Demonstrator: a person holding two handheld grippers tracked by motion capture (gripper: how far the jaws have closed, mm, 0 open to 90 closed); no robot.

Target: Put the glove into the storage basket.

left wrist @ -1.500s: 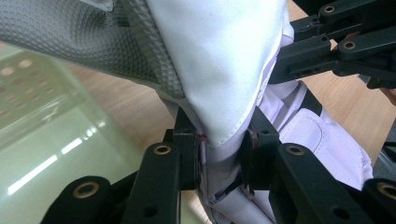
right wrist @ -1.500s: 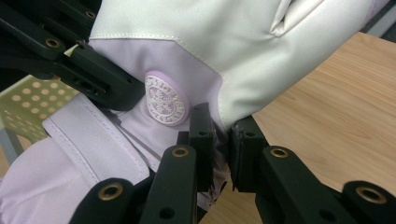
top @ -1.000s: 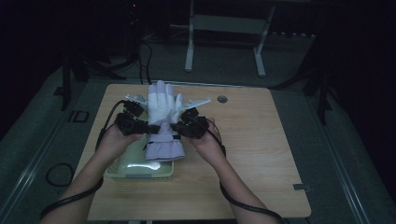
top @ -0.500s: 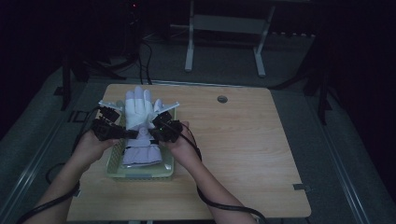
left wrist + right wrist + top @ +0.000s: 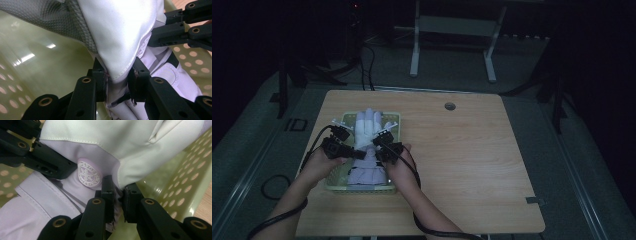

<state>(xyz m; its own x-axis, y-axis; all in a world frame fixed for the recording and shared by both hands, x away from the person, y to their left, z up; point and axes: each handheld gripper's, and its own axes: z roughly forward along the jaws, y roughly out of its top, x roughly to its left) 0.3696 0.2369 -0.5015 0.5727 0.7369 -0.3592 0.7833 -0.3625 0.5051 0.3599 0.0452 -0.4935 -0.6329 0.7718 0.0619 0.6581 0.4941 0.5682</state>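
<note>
A white and lavender padded glove point(image 5: 366, 131) lies lengthwise in a pale green perforated basket point(image 5: 335, 187) at the table's left, fingers pointing away from me. My left gripper point(image 5: 360, 155) is shut on the glove's left edge near the wrist. In the left gripper view its jaws point(image 5: 117, 73) pinch a white seamed fold of the glove point(image 5: 117, 32). My right gripper point(image 5: 379, 146) is shut on the opposite edge. In the right gripper view its jaws point(image 5: 119, 190) clamp lavender fabric beside a round embossed emblem point(image 5: 88, 173). The glove's cuff end hangs into the basket point(image 5: 190, 170).
The wooden table point(image 5: 472, 165) stretches to the right of the basket, with a small round grommet point(image 5: 450, 106) near its far edge. Black cables trail from both grippers over the near table edge. A metal stand point(image 5: 452, 30) rises beyond the table.
Both hands have carried the glove leftward and down, from above the table's left-middle to inside the green basket. Both grippers have kept their hold on it.
</note>
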